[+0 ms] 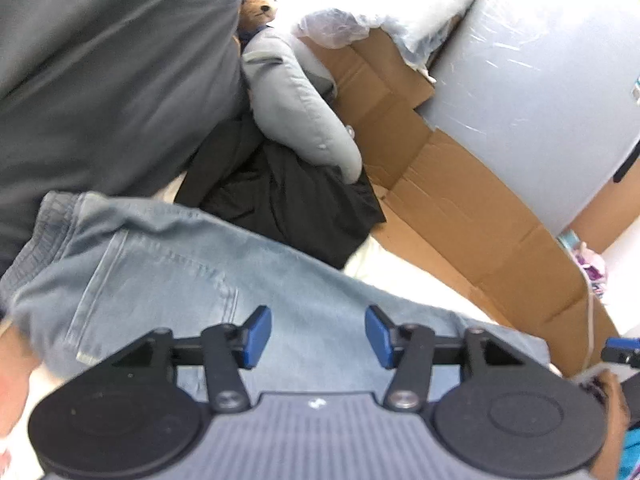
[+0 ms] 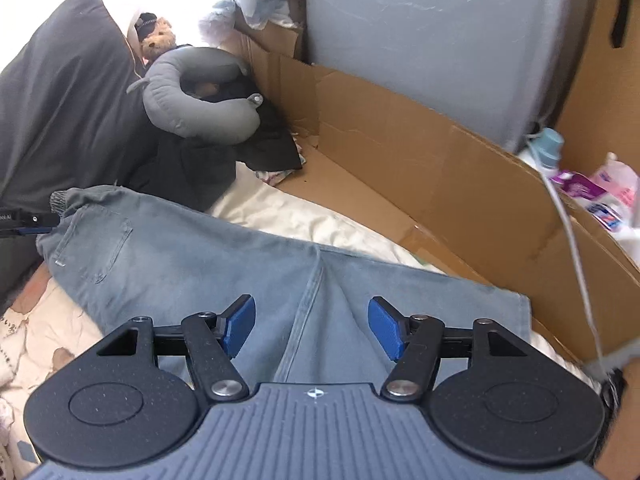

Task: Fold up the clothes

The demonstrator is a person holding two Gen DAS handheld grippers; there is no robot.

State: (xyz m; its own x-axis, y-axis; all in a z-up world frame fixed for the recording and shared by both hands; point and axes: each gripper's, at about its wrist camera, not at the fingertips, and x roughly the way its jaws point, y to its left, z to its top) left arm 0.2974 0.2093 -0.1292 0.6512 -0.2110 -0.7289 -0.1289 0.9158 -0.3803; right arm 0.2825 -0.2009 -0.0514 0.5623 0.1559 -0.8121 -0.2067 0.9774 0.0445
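Light blue jeans (image 2: 192, 256) lie flat on a cream bed sheet (image 2: 280, 208), waistband at the left and leg ends at the right. In the left wrist view the jeans (image 1: 160, 264) fill the foreground, back pocket showing. My left gripper (image 1: 318, 336) hovers over the jeans with its blue pads apart and nothing between them. My right gripper (image 2: 312, 328) hangs above the leg seam, open and empty too. The left gripper's tip (image 2: 28, 220) shows at the waistband end in the right wrist view.
A grey neck pillow (image 2: 196, 108) rests on a black garment (image 2: 200, 168) beside a dark grey pillow (image 2: 68, 100) and a teddy bear (image 2: 158, 42). Flattened cardboard (image 2: 400, 148) and a plastic-wrapped grey panel (image 2: 420, 40) line the right. Bottles (image 2: 608, 192) stand at far right.
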